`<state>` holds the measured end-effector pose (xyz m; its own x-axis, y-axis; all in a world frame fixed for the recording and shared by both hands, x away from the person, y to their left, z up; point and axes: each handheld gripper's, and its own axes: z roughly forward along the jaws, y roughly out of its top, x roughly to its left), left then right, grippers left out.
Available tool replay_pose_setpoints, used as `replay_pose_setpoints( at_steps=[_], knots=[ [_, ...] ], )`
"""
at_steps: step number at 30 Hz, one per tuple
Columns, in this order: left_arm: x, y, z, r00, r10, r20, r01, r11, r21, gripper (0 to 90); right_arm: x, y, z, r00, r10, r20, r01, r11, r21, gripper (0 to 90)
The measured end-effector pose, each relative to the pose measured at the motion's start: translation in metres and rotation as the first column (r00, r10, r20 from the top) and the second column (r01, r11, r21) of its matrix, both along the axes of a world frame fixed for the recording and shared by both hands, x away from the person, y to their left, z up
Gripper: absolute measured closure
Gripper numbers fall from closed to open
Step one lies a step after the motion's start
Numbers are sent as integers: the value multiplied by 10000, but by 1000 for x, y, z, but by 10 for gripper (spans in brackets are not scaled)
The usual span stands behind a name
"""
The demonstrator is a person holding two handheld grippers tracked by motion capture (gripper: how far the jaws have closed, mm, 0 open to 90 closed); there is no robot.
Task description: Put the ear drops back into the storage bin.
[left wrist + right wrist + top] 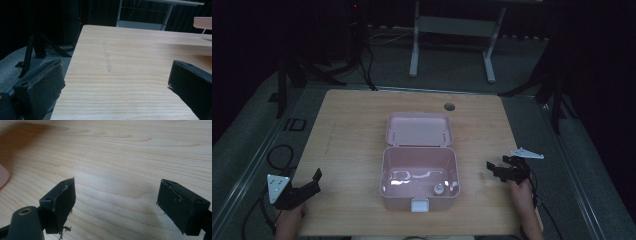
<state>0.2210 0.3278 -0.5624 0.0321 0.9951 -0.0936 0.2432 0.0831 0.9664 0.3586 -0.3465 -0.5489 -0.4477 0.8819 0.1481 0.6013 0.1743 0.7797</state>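
Your pink box (419,177) sits mid-bench (352,125) with its lid (418,129) thrown back and a small bottle (438,189) inside, near right, while your left tool (313,182) and right tool (494,169) rest released either side, so any closing looks undone.

The high view looks down on the whole table (347,130); both gripper views skim its wood closely.

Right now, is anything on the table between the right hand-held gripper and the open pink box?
Nothing visible. The right hand-held gripper sits to the right of the pink box, with bare table between them. Its jaws are open and hold nothing.
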Motion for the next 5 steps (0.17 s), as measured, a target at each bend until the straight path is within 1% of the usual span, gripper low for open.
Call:
replay_pose_setpoints(
  at_steps=[2, 5],
  knots=[
    [0, 0, 0, 10000, 3, -1, -3, 10000, 8, 5, 0, 0, 0, 10000, -32, 15, 32, 10000, -90, 148],
    [0, 0, 0, 10000, -8, 2, 8, 10000, 13, 5, 0, -1, -1, 9999, -128, 18, 128, 9999, -79, 148]
  ],
)
